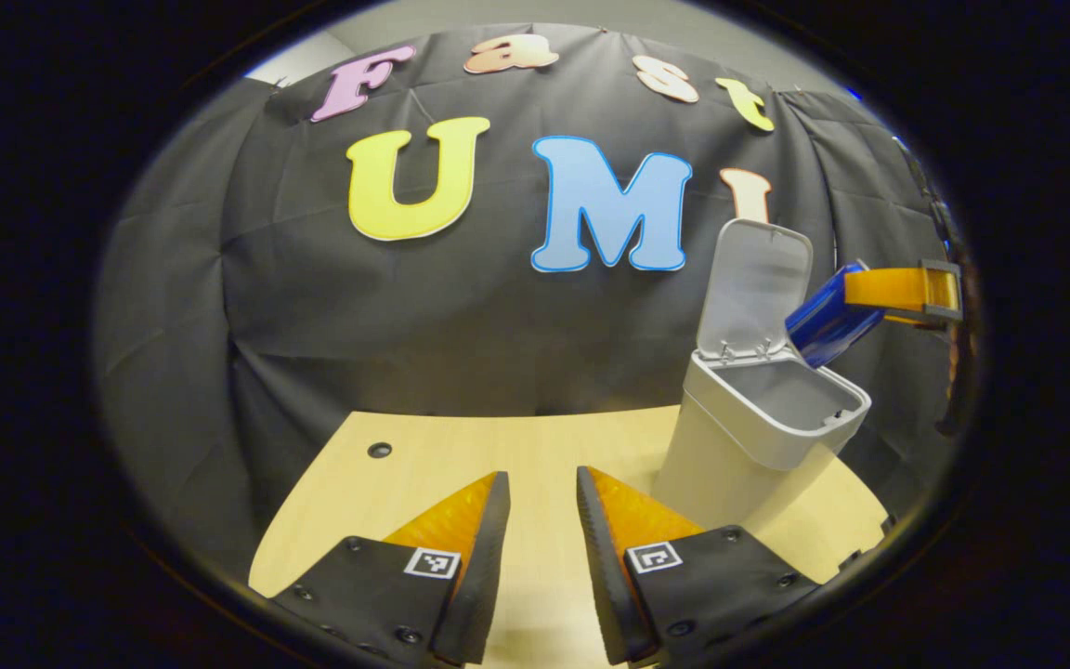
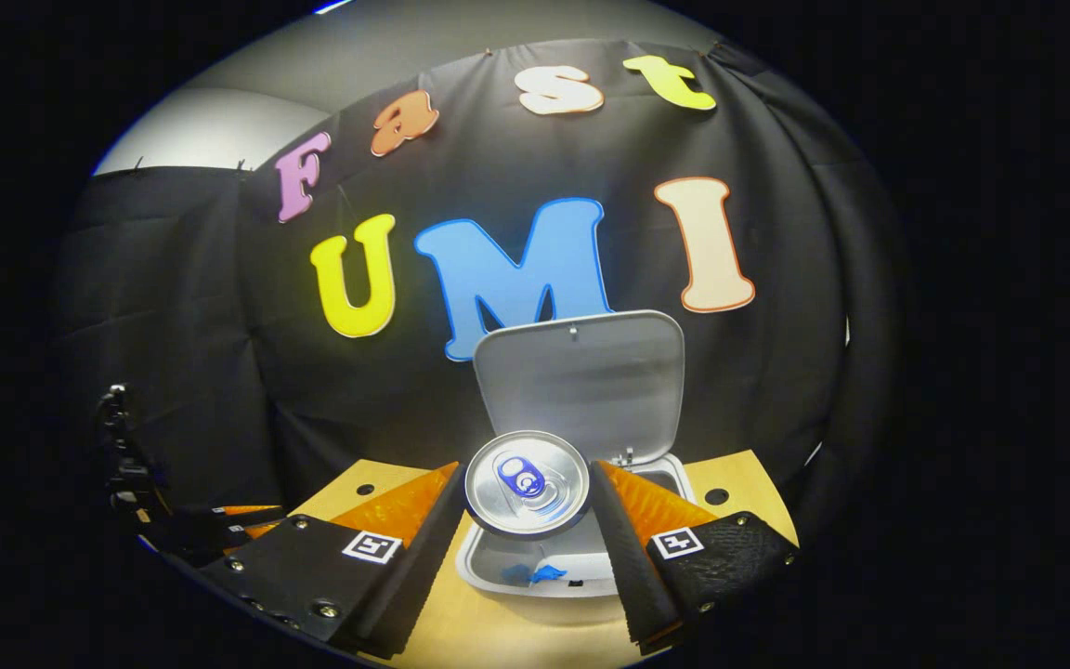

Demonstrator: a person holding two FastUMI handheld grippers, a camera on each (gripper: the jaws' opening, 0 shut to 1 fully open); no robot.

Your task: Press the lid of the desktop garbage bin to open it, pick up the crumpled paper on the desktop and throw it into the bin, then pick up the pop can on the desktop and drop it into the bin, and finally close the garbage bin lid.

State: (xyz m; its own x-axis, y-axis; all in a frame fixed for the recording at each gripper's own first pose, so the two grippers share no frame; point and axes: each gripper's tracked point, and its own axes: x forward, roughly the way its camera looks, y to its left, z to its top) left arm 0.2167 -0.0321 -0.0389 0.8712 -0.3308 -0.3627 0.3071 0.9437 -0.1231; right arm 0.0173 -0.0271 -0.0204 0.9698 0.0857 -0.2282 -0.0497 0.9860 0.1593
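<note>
Right gripper held the can over the open bin; left gripper stood empty.

In the left gripper view, the left gripper (image 1: 542, 502) hovered above the pale wooden desktop (image 1: 424, 465) with its two fingers parted and nothing between them. To its right stood the light grey plastic desktop garbage bin (image 1: 739, 446), its hinged lid (image 1: 754, 283) raised upright. At the far right, the blue aluminium pop can (image 1: 828, 325) hung tilted above the bin's opening. In the right gripper view, the right gripper (image 2: 528, 497) was closed on the can (image 2: 527, 483), both fingers pressing its sides, its silver top facing the camera, directly above the bin's open mouth (image 2: 535, 571).
</note>
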